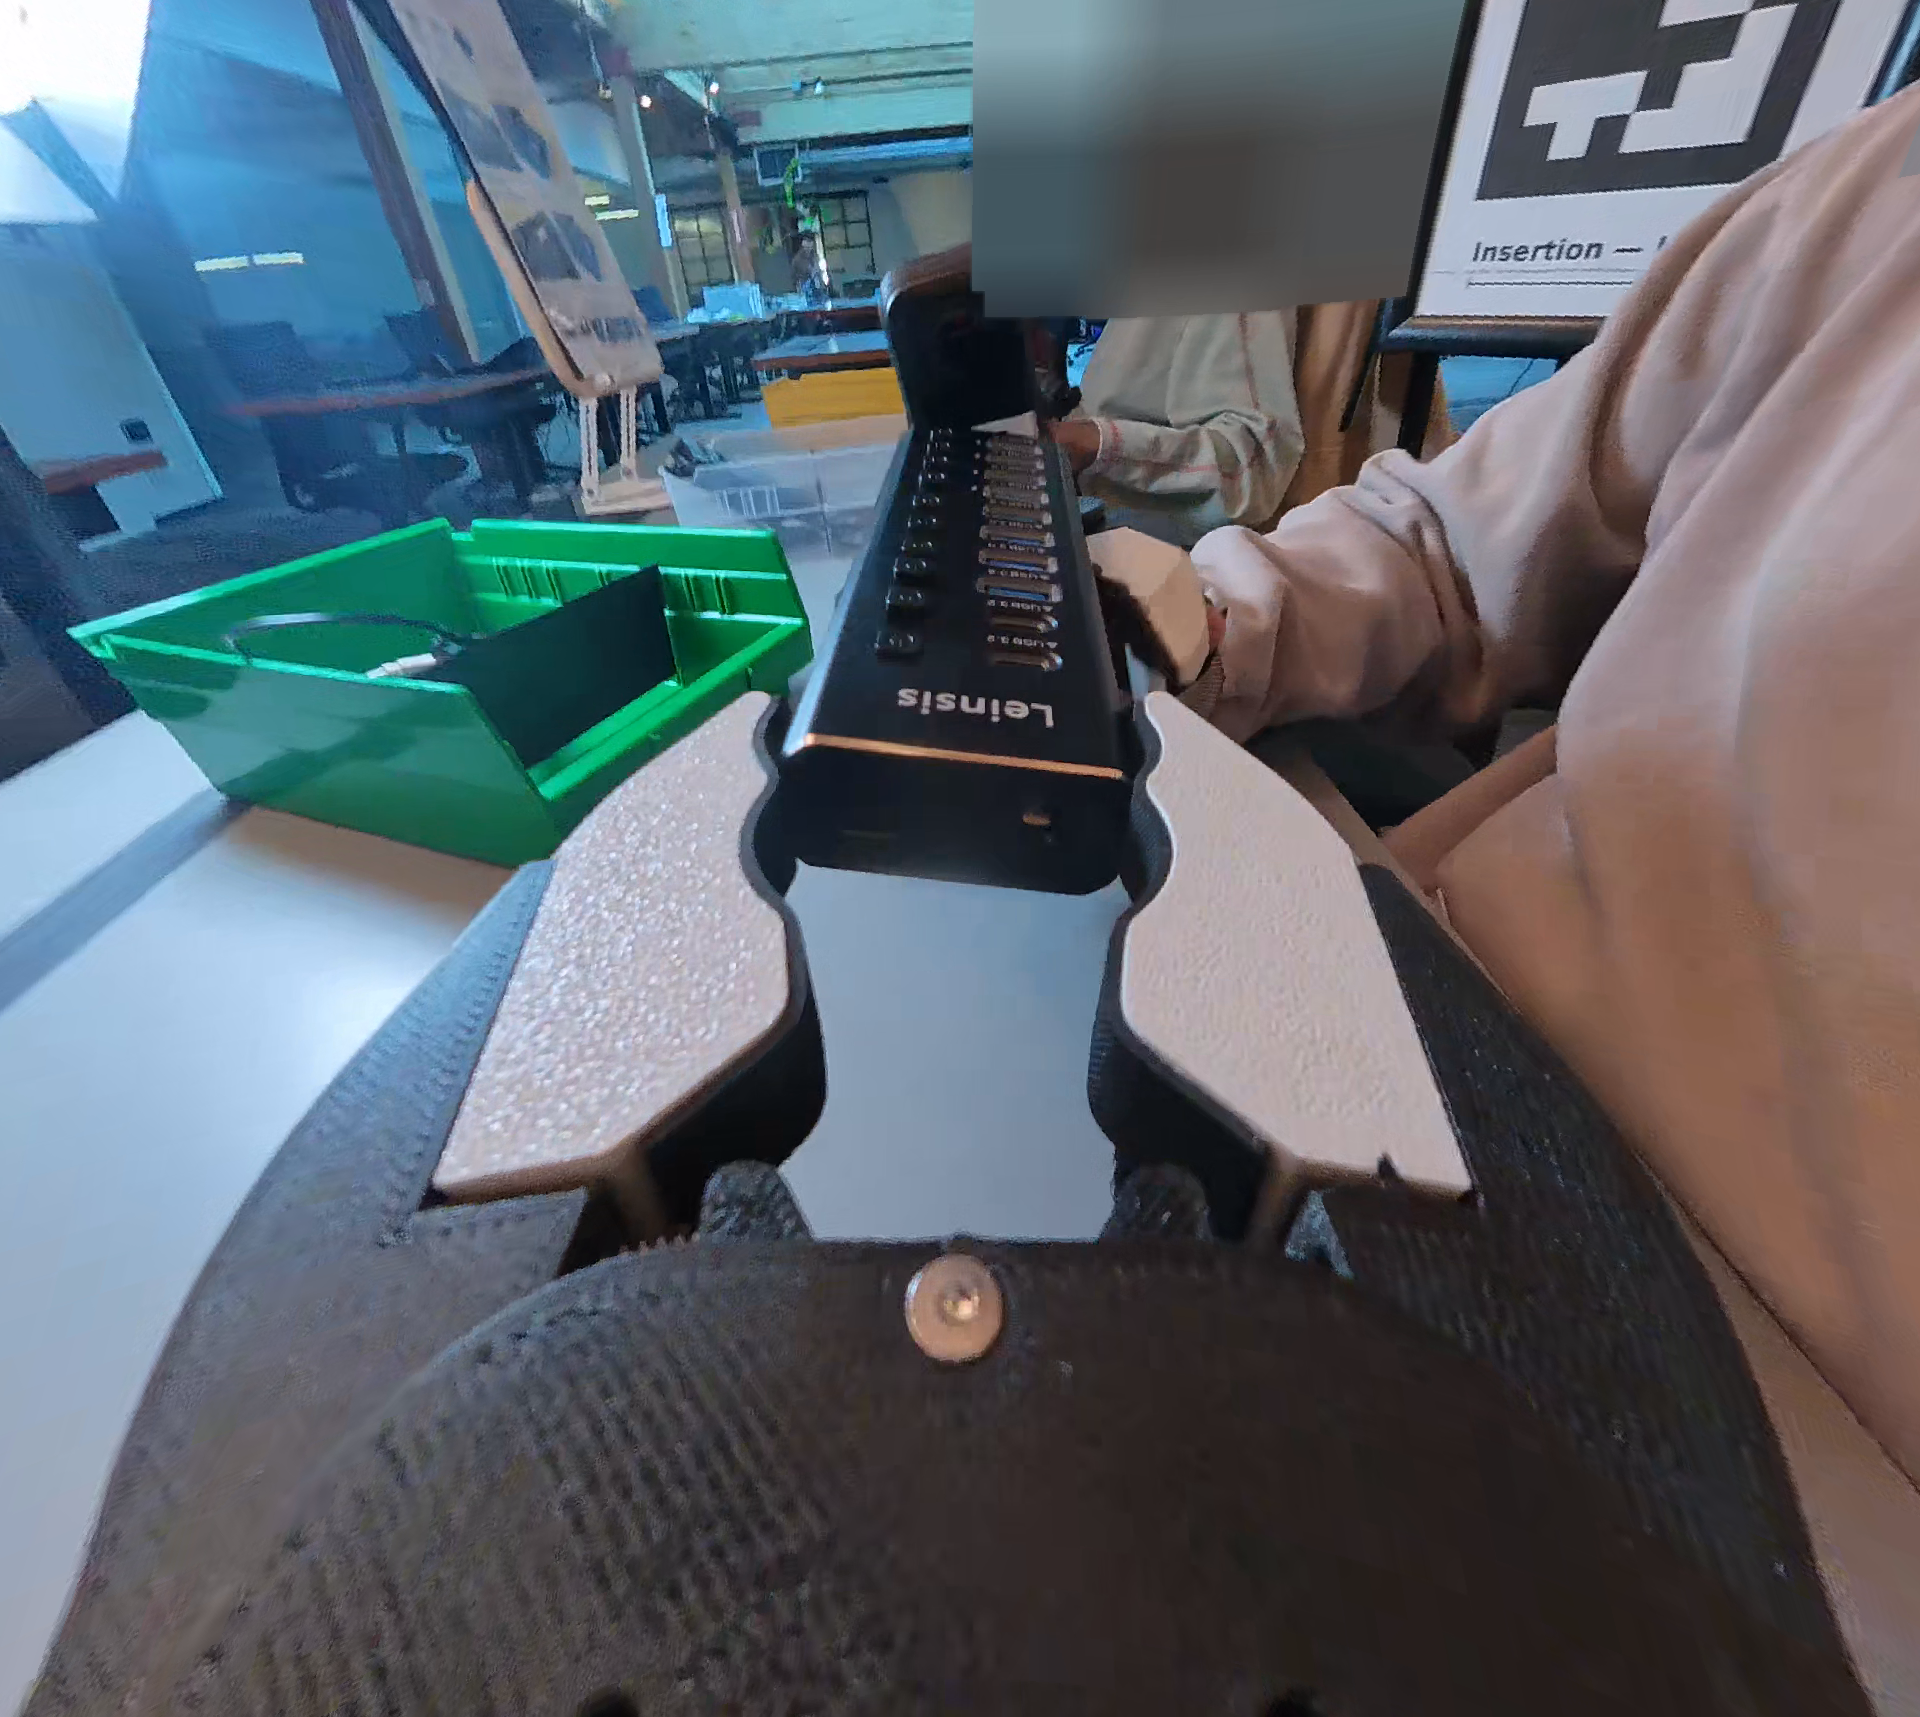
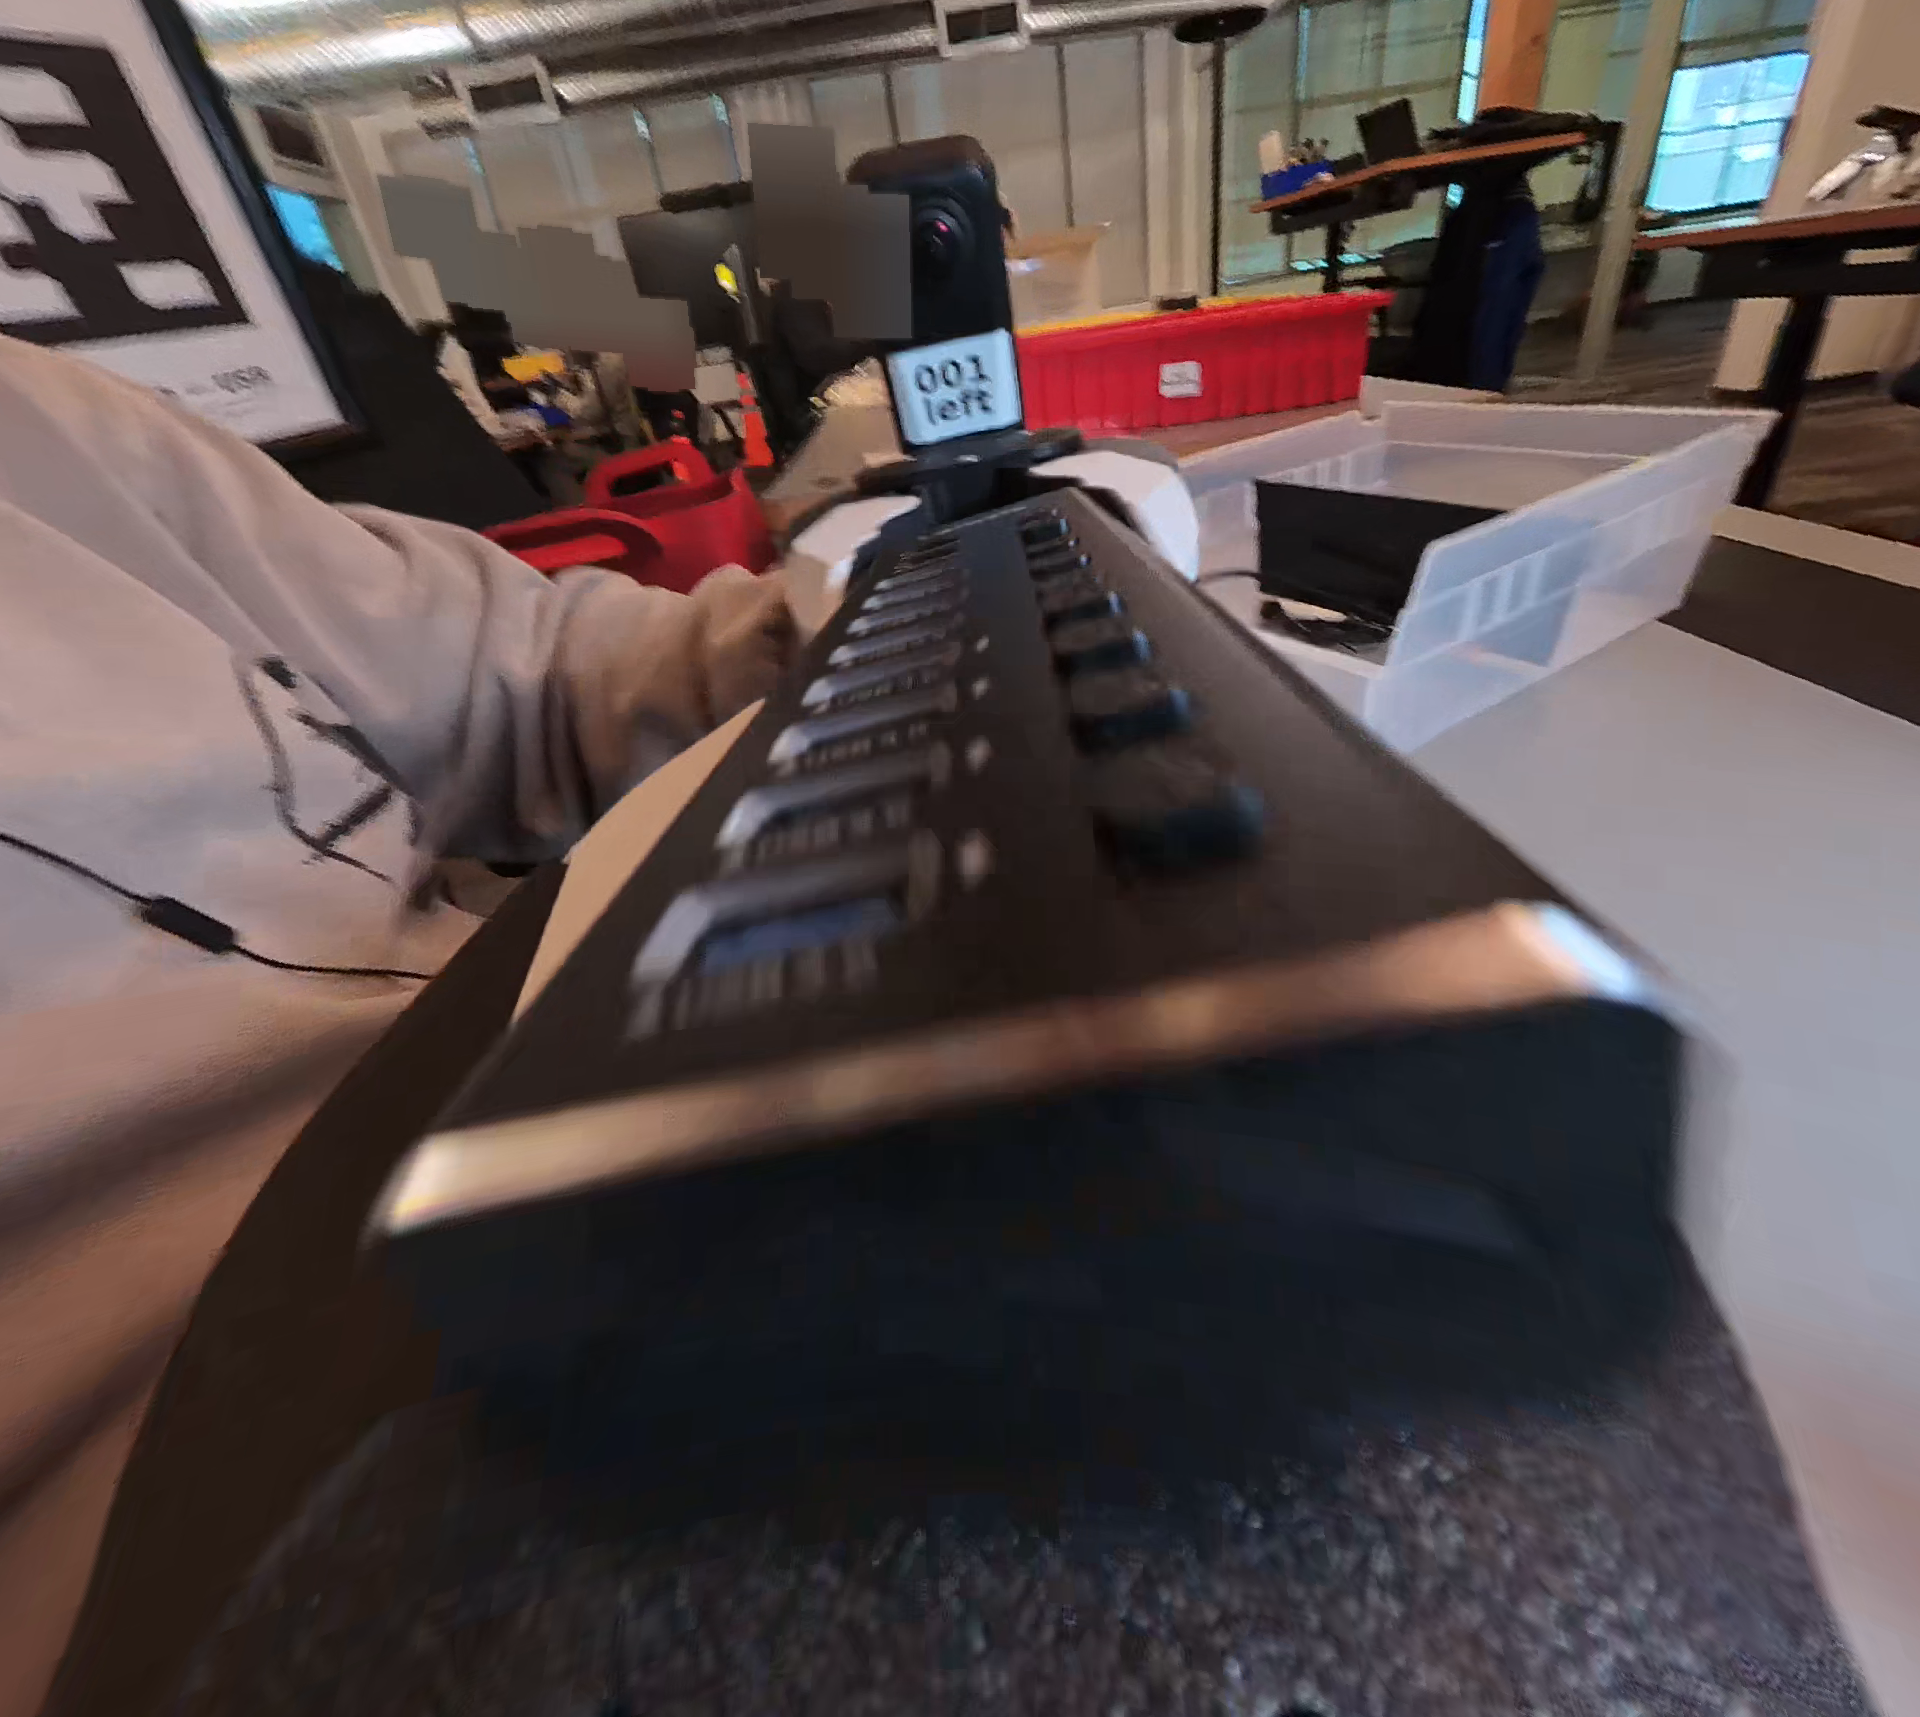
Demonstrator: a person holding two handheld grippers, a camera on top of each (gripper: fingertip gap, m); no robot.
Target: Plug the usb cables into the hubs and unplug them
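The near end of a black multi-port USB hub (image 1: 961, 680) is pinched between the fingers (image 1: 644, 919) of the left gripper (image 1: 951, 794), held above the white table (image 1: 208, 1044). Its far end is met by the right gripper (image 1: 1153, 618) — whose finger spread cannot be told. A cable and a black card are held in a green bin (image 1: 416, 732); a black box lies in a clear bin (image 2: 1538, 566).

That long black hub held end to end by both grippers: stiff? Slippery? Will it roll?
The hub looks like a rigid metal bar, so it probably won't flex. Its flat sides make rolling unlikely. The smooth glossy case may slip, since the left gripper pinches only one end. Right gripper's hold is hidden.
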